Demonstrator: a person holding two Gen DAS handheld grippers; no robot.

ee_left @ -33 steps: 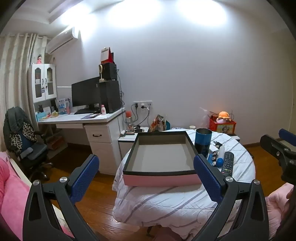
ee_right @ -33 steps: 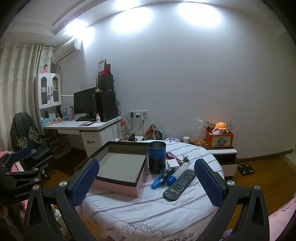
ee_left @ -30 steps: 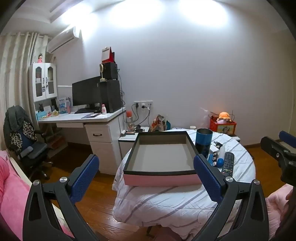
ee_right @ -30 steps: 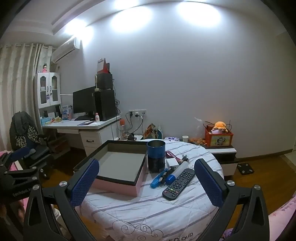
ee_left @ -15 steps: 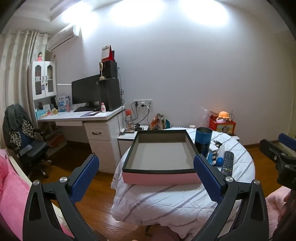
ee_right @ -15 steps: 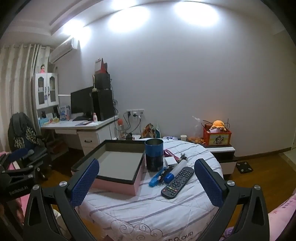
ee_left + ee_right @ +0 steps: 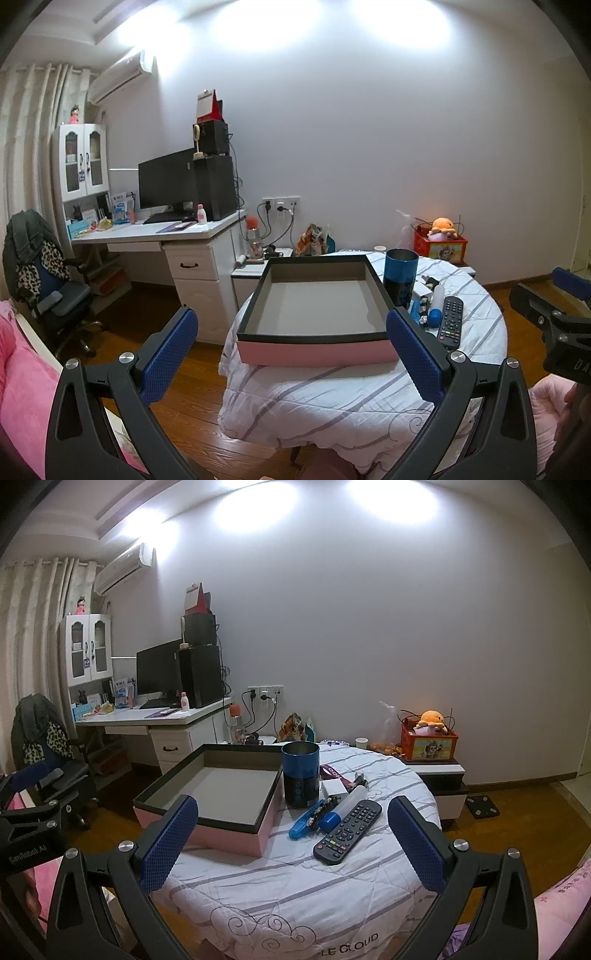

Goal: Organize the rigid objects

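Both tongs, the left gripper (image 7: pixel 291 354) and the right gripper (image 7: pixel 291 842), are wide and hold nothing. The remote (image 7: pixel 348 831) lies on the table (image 7: pixel 295 893) beside the blue cup (image 7: pixel 300 773) and the pink box (image 7: pixel 207 794).

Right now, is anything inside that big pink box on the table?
Nothing shows inside the pink box: only its bare grey floor and walls. In both views the near wall hides a strip of floor behind it. The remote and blue cup sit outside it.
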